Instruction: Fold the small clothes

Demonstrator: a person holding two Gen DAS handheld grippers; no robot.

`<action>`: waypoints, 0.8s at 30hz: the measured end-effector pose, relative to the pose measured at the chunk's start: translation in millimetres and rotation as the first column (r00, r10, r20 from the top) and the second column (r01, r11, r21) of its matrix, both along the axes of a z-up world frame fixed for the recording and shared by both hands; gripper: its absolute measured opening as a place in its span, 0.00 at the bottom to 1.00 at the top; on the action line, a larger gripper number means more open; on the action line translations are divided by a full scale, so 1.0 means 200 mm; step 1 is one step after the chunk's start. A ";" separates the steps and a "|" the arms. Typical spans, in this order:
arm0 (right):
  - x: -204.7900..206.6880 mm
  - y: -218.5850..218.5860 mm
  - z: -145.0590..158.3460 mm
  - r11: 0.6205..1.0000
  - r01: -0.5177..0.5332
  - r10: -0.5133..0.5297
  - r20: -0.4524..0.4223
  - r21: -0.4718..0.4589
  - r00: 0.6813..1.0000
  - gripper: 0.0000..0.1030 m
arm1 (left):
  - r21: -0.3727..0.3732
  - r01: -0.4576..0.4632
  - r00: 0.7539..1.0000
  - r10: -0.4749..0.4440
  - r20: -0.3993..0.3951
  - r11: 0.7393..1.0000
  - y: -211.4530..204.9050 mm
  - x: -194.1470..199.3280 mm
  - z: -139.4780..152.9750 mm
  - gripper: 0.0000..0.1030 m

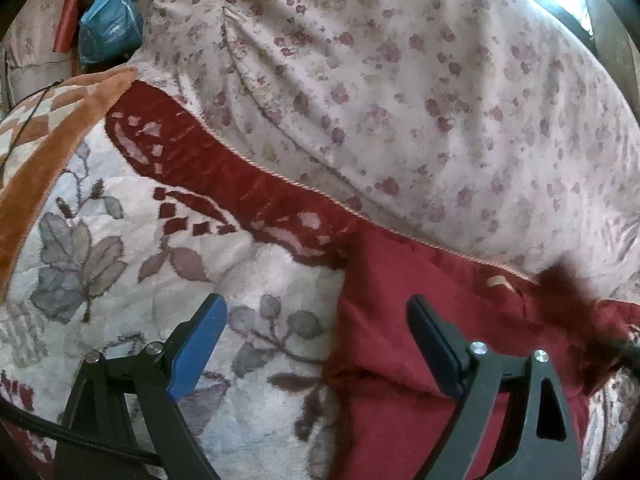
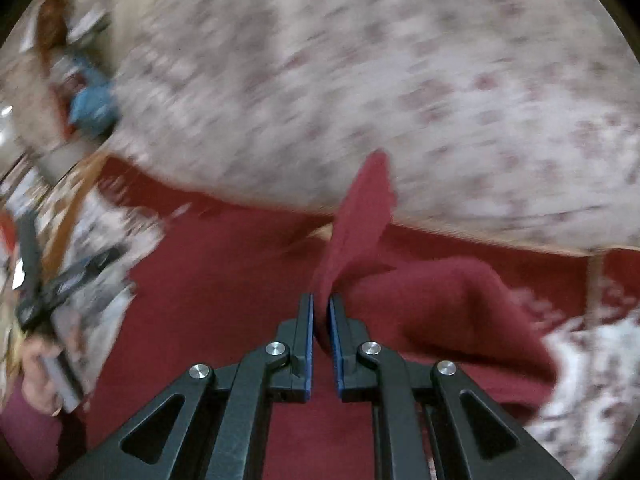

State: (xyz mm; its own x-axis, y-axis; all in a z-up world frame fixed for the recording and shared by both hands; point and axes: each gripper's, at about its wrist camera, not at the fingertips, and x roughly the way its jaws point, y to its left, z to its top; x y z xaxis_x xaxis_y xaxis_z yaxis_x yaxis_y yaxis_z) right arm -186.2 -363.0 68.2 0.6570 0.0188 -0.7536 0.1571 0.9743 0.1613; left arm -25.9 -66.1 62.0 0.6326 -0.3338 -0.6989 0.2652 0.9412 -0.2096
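The pale bedsheet printed with small dusky-red flowers (image 1: 400, 92) fills the far half of both views, and in front of it lies the plush cream blanket with grey leaves and a dark red border (image 1: 132, 264), spread over what looks like a bed. On that blanket rests the small dark red knitted garment (image 1: 400, 320), the thing to be folded. In the left wrist view it lies to the right of centre, its left edge running from the red border down toward the camera, so its long axis appears to point away from the person.

The left hand-held gripper (image 1: 316, 340) hovers with its jaws wide and nothing between them; the right finger (image 1: 434, 344) is over the red cloth and the left finger (image 1: 200, 344) over the cream blanket, so the garment's left edge falls between the 2.

The right hand-held gripper (image 2: 320, 320) is clamped narrow on a corner of the same garment (image 2: 440, 308), and a flap stands up out of the pads while the rest droops to the right. The right wrist view is blurred, with the left tool dim at its left edge.

The right hand already has the cloth, so the coming fold probably turns on carrying that corner across toward the left edge under the open left hand-held gripper
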 end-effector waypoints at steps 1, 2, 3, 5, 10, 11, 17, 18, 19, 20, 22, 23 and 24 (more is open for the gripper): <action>0.03 0.08 -0.06 0.999 -0.039 0.040 -0.018 0.008 0.999 0.10 | -0.010 0.015 1.000 -0.015 0.000 1.000 -0.01 0.00 0.00 0.88; 0.04 0.13 -0.12 0.998 -0.060 0.061 -0.033 0.010 0.998 0.10 | -0.016 0.028 1.000 -0.028 -0.001 0.999 -0.02 -0.01 0.01 0.88; 0.05 0.18 -0.18 0.997 -0.076 0.076 -0.053 0.015 0.996 0.14 | -0.025 0.049 0.999 -0.049 -0.001 0.998 -0.03 -0.01 0.01 0.88; 0.05 0.19 -0.22 0.996 -0.084 0.086 -0.065 0.044 0.994 0.22 | -0.042 0.113 0.994 -0.112 0.010 0.993 -0.07 -0.04 0.03 0.88; -0.17 0.04 -0.19 0.993 0.018 -0.021 0.022 0.117 1.000 0.56 | -0.039 0.243 0.970 -0.242 0.024 0.969 -0.20 -0.13 0.04 0.90; -0.23 0.01 -0.17 0.991 0.040 -0.045 0.034 0.124 0.998 0.58 | -0.043 0.267 0.964 -0.267 0.007 0.963 -0.24 -0.15 0.03 0.90; -0.53 -0.18 -0.13 0.975 0.161 -0.175 0.081 0.153 0.981 0.69 | -0.061 0.357 0.926 -0.362 -0.108 0.932 -0.58 -0.17 -0.02 0.91; -0.58 -0.22 -0.14 0.970 0.179 -0.195 0.081 0.167 0.978 0.69 | -0.047 0.360 0.921 -0.363 -0.139 0.932 -0.66 -0.15 -0.05 0.91; -0.60 -0.24 -0.14 0.967 0.189 -0.205 0.081 0.171 0.975 0.69 | -0.037 0.356 0.919 -0.357 -0.170 0.934 -0.73 -0.14 -0.09 0.91; -0.63 -0.26 -0.14 0.965 0.198 -0.214 0.084 0.173 0.973 0.69 | -0.035 0.354 0.914 -0.353 -0.198 0.935 -0.78 -0.12 -0.12 0.90; -0.66 -0.29 -0.14 0.964 0.205 -0.223 0.094 0.169 0.970 0.69 | -0.055 0.341 0.900 -0.343 -0.268 0.938 -0.87 -0.10 -0.19 0.87; -0.68 -0.31 -0.14 0.963 0.211 -0.230 0.103 0.166 0.968 0.69 | -0.071 0.326 0.898 -0.332 -0.288 0.943 -0.91 -0.09 -0.21 0.71; -0.69 -0.33 -0.13 0.961 0.219 -0.240 0.116 0.170 0.964 0.69 | -0.068 0.320 0.902 -0.326 -0.283 0.945 -0.94 -0.08 -0.20 0.44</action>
